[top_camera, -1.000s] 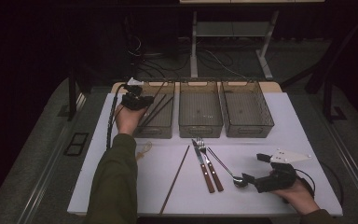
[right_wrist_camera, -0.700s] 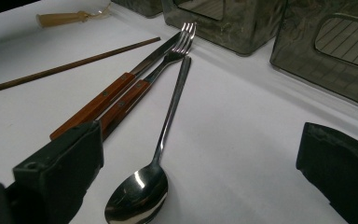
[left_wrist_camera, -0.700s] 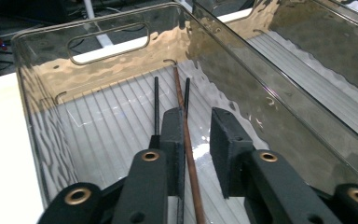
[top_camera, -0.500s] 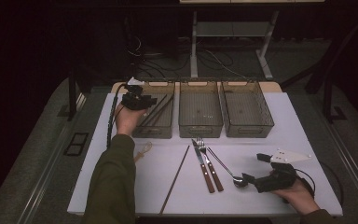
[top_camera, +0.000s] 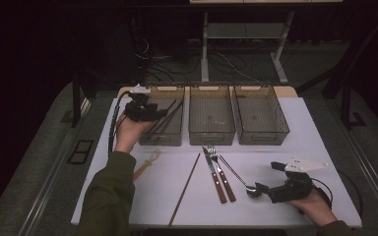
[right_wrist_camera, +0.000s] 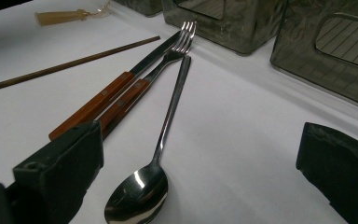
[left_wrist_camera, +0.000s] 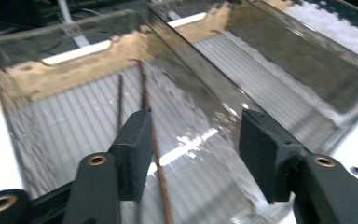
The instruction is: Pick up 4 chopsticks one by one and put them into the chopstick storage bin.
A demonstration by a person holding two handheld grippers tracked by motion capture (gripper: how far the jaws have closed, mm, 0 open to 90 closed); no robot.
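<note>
**Chopstick Dropped in Left Bin as Spoon Waits on the Table**

A person's left gripper (top_camera: 158, 114) hangs over the leftmost of three clear plastic bins, its jaws having just been opening and now standing apart with nothing pressed between the pads. In the left gripper view, a brown chopstick (left_wrist_camera: 152, 135) lies free on the ribbed floor of the left bin (top_camera: 150, 138), passing just beside the inner face of one pad, next to a thinner dark stick (left_wrist_camera: 120, 100). The middle bin (top_camera: 211, 132) and the right bin (top_camera: 263, 133) stand alongside it in a row at the far side of the white table (top_camera: 305, 128). Nearer the person, the right gripper (top_camera: 266, 189) rests low on the table with its jaws spread wide and gripping nothing; the bowl of a steel spoon (right_wrist_camera: 161, 154) lies between them. Beside the spoon are a wooden-handled fork (right_wrist_camera: 163, 65) and knife (right_wrist_camera: 116, 88), a second chopstick (top_camera: 184, 189) on the tabletop, and a small whisk (top_camera: 146, 163) near the left sleeve.
</note>
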